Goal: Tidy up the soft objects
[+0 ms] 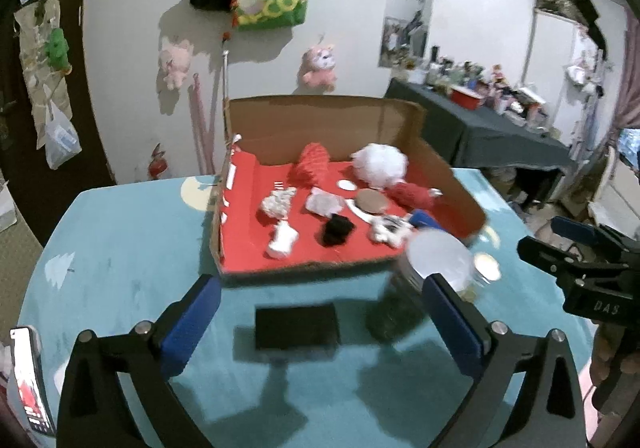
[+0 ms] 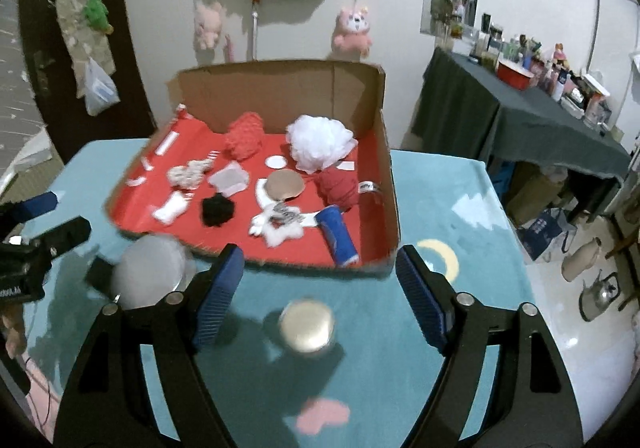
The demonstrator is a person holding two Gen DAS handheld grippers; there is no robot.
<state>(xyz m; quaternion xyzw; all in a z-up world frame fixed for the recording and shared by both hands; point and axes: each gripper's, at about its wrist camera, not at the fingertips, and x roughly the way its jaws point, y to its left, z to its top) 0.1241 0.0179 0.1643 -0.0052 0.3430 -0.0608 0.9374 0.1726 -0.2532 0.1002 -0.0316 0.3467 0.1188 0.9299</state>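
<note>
Both my left gripper (image 1: pixel 320 312) and right gripper (image 2: pixel 320 296) hang empty, jaws wide apart. The white pouf (image 2: pixel 320 146) sits at the back of the cardboard tray (image 2: pixel 394 208) (light, squashy, I'd guess), so pinch its middle.

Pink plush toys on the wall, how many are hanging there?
2. One pink plush hangs left of the thin pole; the other pink plush hangs right of it, above the cardboard box. Others may be out of view.
</note>
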